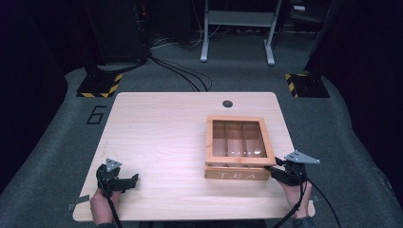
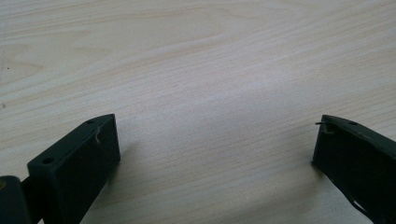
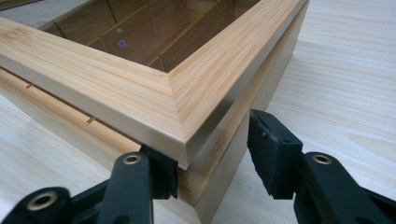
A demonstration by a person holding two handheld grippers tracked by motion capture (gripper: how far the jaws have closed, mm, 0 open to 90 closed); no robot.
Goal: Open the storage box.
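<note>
High view: wooden tea box point(image 1: 237, 149) with glazed lid sits right of centre on the table point(image 1: 161, 137), right gripper point(image 1: 275, 172) at its near-right corner, left gripper point(image 1: 129, 181) well apart. Left gripper view: jaws wide apart over bare wood. Right gripper view: jaws apart, straddling the lid corner point(image 3: 180, 140), one tucked under its lip; rigid and probably hinged, so lift by the frame, not the glass.

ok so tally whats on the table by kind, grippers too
wooden tea box with glass lid: 1
black two-jaw grippers, left and right: 2
total: 3, all on the light wooden table
</note>
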